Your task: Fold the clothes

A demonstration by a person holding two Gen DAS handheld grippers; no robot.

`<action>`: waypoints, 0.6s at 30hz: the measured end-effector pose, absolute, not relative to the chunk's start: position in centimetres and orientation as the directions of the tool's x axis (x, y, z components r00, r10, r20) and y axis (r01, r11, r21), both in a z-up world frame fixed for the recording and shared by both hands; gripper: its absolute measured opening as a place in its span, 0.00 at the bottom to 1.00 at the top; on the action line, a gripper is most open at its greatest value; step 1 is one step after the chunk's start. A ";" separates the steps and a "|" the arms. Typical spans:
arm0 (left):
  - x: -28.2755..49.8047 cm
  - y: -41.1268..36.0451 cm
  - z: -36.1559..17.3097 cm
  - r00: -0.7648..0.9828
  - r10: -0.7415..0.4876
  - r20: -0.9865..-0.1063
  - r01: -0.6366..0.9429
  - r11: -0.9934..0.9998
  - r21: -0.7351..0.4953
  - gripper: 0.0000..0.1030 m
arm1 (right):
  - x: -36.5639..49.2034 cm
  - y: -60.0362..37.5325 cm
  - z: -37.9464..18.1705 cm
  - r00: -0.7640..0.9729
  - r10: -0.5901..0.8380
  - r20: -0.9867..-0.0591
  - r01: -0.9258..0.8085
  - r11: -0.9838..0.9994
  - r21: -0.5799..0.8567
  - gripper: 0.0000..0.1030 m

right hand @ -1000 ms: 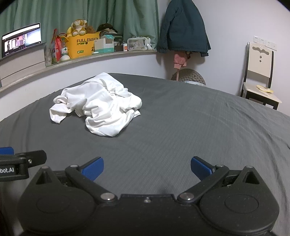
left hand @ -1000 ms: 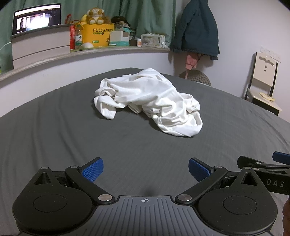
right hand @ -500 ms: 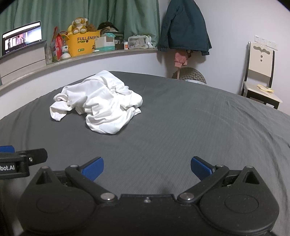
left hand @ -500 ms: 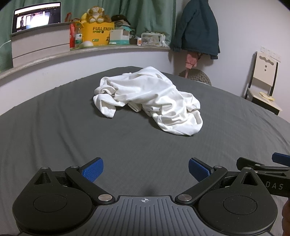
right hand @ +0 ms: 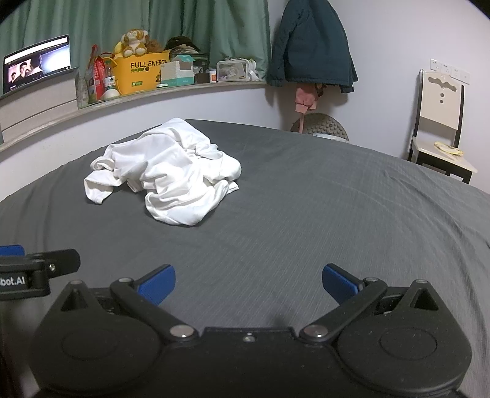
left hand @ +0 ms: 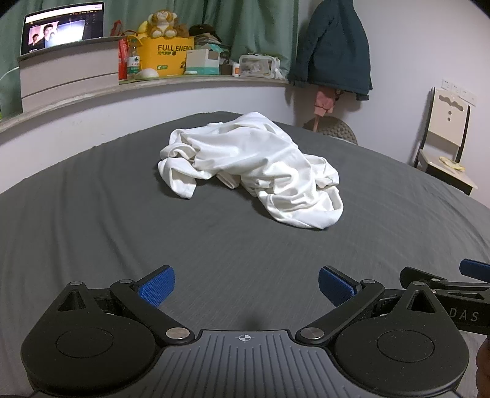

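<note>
A crumpled white garment (left hand: 254,167) lies in a heap on the dark grey bed (left hand: 92,214), ahead of both grippers. In the right wrist view the white garment (right hand: 165,171) sits ahead and to the left. My left gripper (left hand: 246,289) is open, its blue pads wide apart over bare sheet, well short of the cloth. My right gripper (right hand: 248,286) is open too, with nothing between its fingers. Each gripper shows at the edge of the other's view.
A curved ledge (left hand: 183,82) behind the bed carries a laptop (left hand: 62,27), a yellow box (left hand: 167,56) and clutter. A dark jacket (left hand: 330,49) hangs on the wall. A chair (left hand: 444,147) stands at the right.
Both grippers have tilted or dropped slightly, so the garment sits a little lower in each view. The garment itself has not moved and both grippers stay open.
</note>
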State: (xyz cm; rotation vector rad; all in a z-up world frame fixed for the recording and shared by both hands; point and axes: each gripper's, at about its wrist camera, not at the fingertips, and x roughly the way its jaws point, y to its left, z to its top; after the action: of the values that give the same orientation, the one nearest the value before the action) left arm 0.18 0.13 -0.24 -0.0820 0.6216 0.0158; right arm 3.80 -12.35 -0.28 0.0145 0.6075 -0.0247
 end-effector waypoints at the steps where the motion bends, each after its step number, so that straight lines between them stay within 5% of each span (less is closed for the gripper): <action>1: 0.2 0.1 -0.2 0.813 -0.009 -0.582 -0.040 0.997 -0.071 1.00 | 3.8 -12.4 -0.3 0.821 -0.019 -0.571 0.027 1.000 0.007 1.00; 18: 0.4 0.3 -0.3 0.809 0.019 -0.587 -0.081 0.994 -0.080 1.00 | 3.8 -12.3 -0.4 0.814 -0.015 -0.580 0.024 1.000 0.007 1.00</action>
State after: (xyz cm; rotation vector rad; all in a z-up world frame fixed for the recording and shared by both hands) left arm 0.35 0.29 -0.29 -0.1027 0.6261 0.0538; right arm 3.79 -12.31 -0.38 0.0143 0.6190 -0.0208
